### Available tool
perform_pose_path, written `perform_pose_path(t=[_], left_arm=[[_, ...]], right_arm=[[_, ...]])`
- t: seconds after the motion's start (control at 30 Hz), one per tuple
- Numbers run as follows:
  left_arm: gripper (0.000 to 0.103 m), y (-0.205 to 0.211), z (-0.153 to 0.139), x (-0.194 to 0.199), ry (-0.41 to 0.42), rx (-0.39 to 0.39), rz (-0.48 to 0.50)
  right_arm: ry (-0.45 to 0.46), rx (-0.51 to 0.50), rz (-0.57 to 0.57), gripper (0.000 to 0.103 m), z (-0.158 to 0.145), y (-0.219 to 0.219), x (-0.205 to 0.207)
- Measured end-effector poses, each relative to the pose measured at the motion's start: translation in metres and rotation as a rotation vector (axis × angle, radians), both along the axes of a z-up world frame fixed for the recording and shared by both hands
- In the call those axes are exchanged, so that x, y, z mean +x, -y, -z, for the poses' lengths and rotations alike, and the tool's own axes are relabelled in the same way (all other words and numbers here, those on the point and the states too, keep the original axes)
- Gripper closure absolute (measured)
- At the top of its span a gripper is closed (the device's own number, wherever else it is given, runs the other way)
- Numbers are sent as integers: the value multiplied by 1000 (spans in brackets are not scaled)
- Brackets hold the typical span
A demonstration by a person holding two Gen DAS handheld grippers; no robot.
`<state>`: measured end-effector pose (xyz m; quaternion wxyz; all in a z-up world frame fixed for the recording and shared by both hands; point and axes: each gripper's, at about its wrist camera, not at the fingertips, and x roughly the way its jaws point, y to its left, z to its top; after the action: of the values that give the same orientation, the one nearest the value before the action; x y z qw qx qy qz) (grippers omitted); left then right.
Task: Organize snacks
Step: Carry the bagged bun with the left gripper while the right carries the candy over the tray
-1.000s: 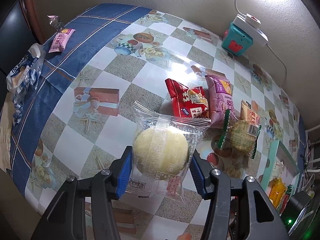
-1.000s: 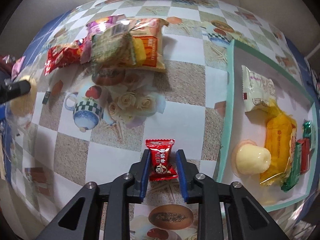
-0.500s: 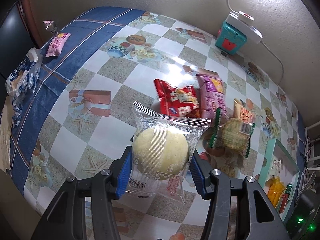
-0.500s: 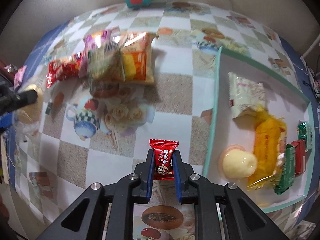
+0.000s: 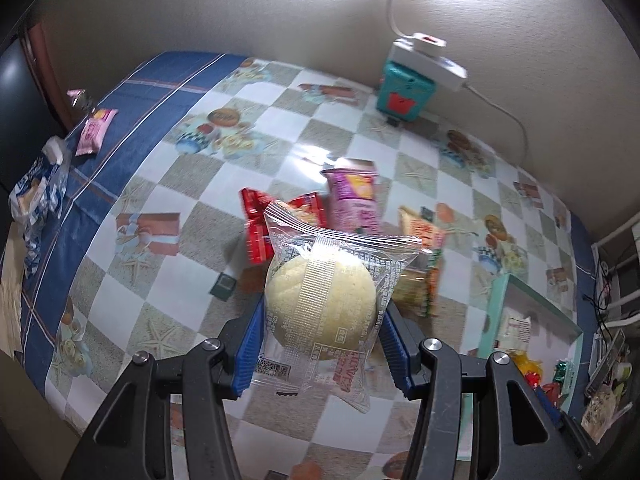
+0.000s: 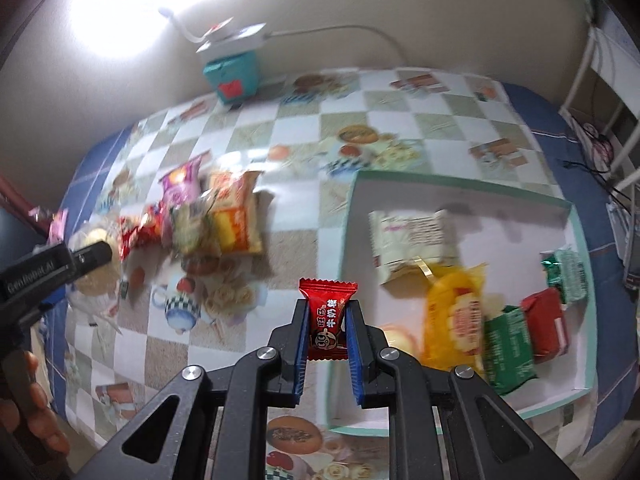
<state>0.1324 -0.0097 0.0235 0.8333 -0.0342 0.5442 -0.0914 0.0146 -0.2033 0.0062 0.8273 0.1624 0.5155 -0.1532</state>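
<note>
Each gripper's fingers clamp a snack (bun (image 5: 320, 304), apparently; candy (image 6: 327, 320)).

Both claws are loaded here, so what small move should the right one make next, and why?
Probably carry the right claw a little further right, over the tray, then let go. It is shut on the red candy, which hangs above the tray's left rim, and other snacks already lie inside. The left claw grips the bun and can follow.

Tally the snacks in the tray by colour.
White packet: 1
Yellow packet: 1
Green packets: 2
Red packet: 1
Pale round snack, partly hidden: 1
Total: 6
</note>
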Motion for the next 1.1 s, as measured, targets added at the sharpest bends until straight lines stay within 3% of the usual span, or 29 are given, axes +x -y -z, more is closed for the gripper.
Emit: perform_pose_path(t=[0.73,1.1], left_arm=[[47,114,-24,-45,78,-3,232],[47,172,-16,-58,77,-14,354]], right_arm=[[76,53,341,84,-22,137,-79],[67,89,386,84,-7,170,-81]])
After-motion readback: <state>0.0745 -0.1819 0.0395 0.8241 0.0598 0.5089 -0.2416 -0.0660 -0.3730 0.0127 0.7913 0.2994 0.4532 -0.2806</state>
